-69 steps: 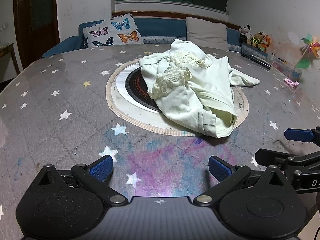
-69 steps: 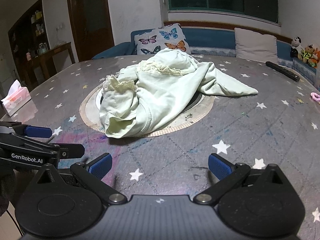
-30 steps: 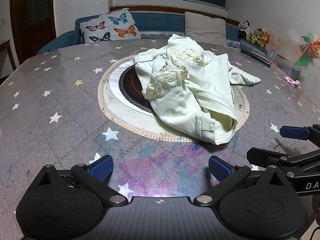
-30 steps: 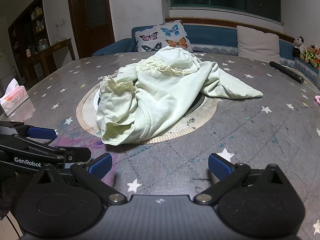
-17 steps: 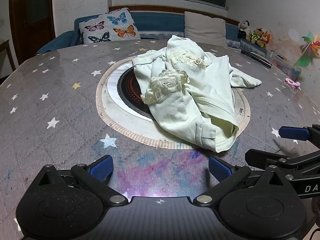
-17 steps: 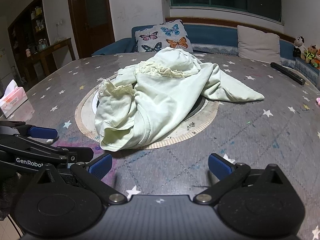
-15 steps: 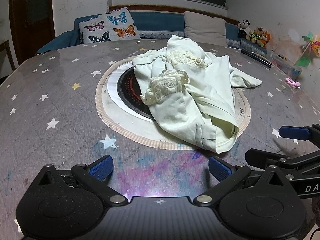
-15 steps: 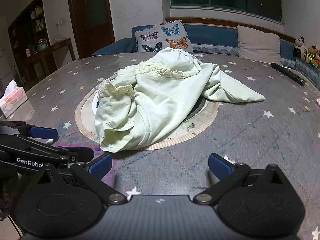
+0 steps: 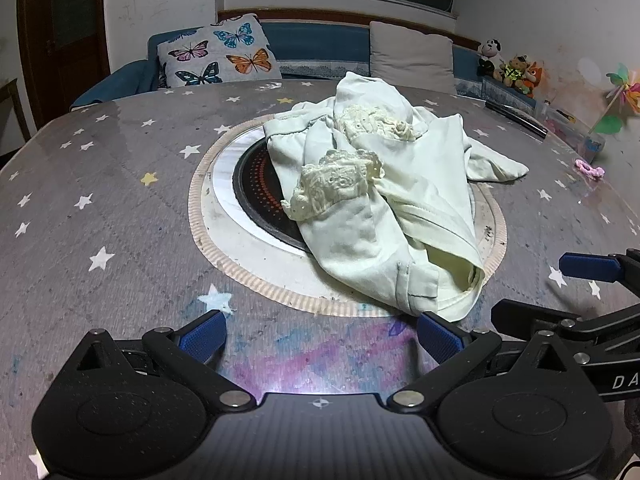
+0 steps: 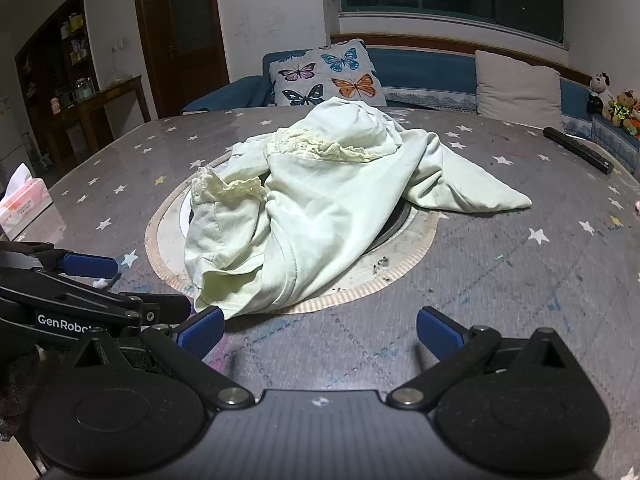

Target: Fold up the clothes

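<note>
Left wrist view: I have the left gripper (image 9: pixel 320 334) low over the table (image 9: pixel 100 208), fingers spread wide, nothing between the blue pads (image 9: pixel 202 336). The garment (image 9: pixel 384 208) – pale green, crumpled, lace trim (image 9: pixel 332 180) on top – lies in a heap on the round inset (image 9: pixel 224 216) at the table centre, covering most of its dark burner (image 9: pixel 256 192). Its near hem spills over the inset's striped rim and ends just beside my right pad; touching or not, I can't tell. One sleeve (image 9: pixel 496 166) trails off toward the far right. The right gripper (image 9: pixel 568 292) shows at the right edge, fingers apart. Right wrist view: right gripper (image 10: pixel 320 330) also wide open and empty, pads clear of the cloth, hem of the garment (image 10: pixel 320 216) near the left pad (image 10: pixel 200 330). The left gripper (image 10: pixel 104 284) sits at the left edge, just beside the hem, fingers parted. The sleeve (image 10: pixel 480 196) lies flat on the star-print cover, pointing right. Elsewhere on the table – a tissue box (image 10: pixel 24 200) at far left, a dark remote (image 10: pixel 576 150) at far right, a small pink item (image 9: pixel 588 168) near the right rim. Behind: a blue sofa (image 10: pixel 420 64) with a butterfly cushion (image 10: pixel 328 74) and a plain one (image 10: pixel 520 86), soft toys (image 10: pixel 616 104) at the end.
</note>
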`<act>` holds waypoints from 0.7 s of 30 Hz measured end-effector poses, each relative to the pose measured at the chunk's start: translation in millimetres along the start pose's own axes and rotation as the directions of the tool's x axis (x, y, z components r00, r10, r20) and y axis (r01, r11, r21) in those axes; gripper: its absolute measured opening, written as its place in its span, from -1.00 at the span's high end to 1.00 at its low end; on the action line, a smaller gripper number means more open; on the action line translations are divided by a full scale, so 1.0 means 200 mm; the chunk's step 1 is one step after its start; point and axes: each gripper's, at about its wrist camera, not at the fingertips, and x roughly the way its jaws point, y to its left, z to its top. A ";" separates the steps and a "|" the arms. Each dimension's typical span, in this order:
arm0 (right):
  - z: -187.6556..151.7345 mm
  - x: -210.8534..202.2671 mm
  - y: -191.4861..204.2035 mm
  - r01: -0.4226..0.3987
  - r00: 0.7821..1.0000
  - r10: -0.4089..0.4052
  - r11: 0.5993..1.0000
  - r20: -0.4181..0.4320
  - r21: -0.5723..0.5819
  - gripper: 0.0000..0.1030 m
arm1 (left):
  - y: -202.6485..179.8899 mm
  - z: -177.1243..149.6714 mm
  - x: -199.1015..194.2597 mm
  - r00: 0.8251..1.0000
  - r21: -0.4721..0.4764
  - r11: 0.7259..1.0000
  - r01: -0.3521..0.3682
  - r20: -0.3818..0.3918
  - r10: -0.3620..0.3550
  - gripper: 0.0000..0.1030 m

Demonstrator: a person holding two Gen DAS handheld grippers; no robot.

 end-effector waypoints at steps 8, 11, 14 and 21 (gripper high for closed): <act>0.04 0.01 0.00 0.007 1.000 -0.007 1.000 0.006 -0.020 -1.00 | 0.01 0.03 0.02 1.000 0.002 1.000 -0.004 0.006 0.004 -1.00; 0.07 0.03 0.00 0.005 1.000 -0.005 1.000 0.006 -0.026 -0.99 | 0.02 0.06 0.02 1.000 0.002 1.000 -0.005 0.013 0.005 -1.00; 0.10 0.04 0.00 0.008 1.000 -0.008 0.999 0.008 -0.038 -0.96 | 0.03 0.10 0.03 1.000 0.000 1.000 -0.009 0.022 0.009 -1.00; 0.21 0.09 -0.03 0.022 1.000 -0.022 0.999 0.012 -0.033 -0.90 | 0.10 0.19 0.05 0.999 -0.047 0.999 -0.014 0.036 0.015 -0.99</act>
